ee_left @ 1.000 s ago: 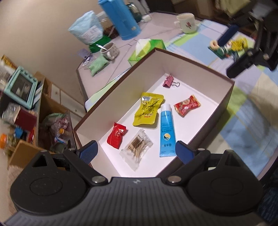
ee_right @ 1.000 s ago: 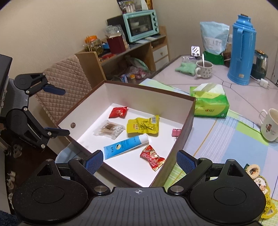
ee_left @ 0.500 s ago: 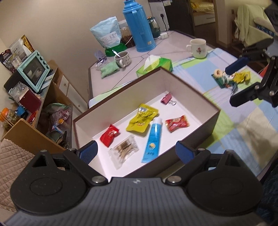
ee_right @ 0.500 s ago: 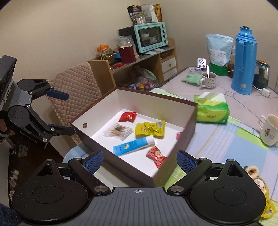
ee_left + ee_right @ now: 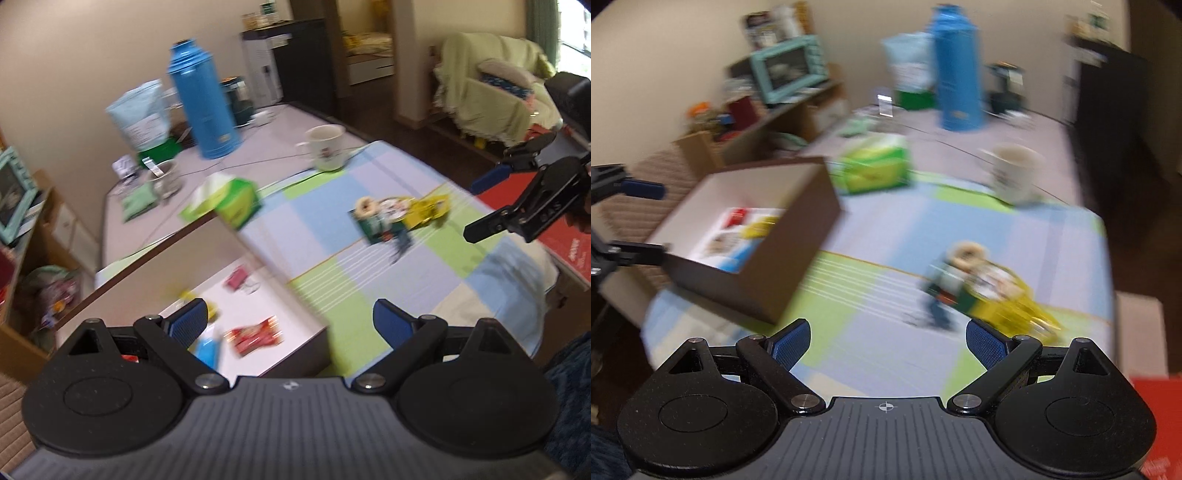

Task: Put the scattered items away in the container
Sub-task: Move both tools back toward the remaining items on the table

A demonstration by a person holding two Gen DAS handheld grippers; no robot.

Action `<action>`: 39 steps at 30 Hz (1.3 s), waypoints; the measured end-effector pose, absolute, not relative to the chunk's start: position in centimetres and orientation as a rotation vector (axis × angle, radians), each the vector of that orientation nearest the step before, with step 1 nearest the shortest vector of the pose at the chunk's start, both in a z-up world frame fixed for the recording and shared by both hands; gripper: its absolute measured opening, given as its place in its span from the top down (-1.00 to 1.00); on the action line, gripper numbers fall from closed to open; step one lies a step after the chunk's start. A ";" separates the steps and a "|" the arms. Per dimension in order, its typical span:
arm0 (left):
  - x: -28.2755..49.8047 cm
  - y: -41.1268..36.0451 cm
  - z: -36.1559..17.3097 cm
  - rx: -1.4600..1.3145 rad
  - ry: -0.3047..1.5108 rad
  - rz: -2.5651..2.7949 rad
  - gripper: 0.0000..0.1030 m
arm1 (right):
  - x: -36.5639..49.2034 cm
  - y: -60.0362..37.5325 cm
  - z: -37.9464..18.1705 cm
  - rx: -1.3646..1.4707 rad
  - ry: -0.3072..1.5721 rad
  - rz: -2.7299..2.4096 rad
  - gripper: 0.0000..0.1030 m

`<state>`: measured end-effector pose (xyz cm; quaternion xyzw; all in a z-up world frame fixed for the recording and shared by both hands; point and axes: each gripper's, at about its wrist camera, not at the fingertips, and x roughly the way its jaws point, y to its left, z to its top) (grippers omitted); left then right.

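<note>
The brown box (image 5: 207,236) (image 5: 783,254) with a white inside holds a red snack packet (image 5: 255,332), a pink binder clip (image 5: 236,277), a blue tube (image 5: 207,350) and other packets. A small pile of loose items (image 5: 399,218) (image 5: 982,288), yellow and green among them, lies on the checked cloth to the right of the box. My left gripper (image 5: 291,325) is open and empty over the box's near right corner. My right gripper (image 5: 886,345) is open and empty above the cloth, a little short of the pile. Both views are blurred.
On the table behind stand a green tissue box (image 5: 229,201) (image 5: 875,168), a white mug (image 5: 325,147) (image 5: 1012,173), a blue thermos (image 5: 203,110) (image 5: 956,70) and a second mug (image 5: 164,181). A shelf with a teal oven (image 5: 790,68) lies left. A red box (image 5: 565,236) sits right.
Both grippers have swung right, away from the box's inside and toward the loose pile on the cloth. Both stay open. The items in the box have not moved.
</note>
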<state>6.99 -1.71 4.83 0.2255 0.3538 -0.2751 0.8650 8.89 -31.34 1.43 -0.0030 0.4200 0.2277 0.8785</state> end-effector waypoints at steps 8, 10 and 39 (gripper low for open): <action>8.5 -9.6 2.0 0.453 0.779 -0.686 -0.84 | 9.0 -39.0 -0.4 0.054 0.947 0.346 -0.82; 9.0 -11.4 1.1 0.445 0.794 -0.700 -0.84 | 9.2 -40.3 -0.8 0.064 0.960 0.333 -0.82; 19.9 -18.6 -7.4 0.336 1.059 -0.613 -0.82 | 22.3 -39.0 -9.5 -0.221 1.079 0.606 -0.82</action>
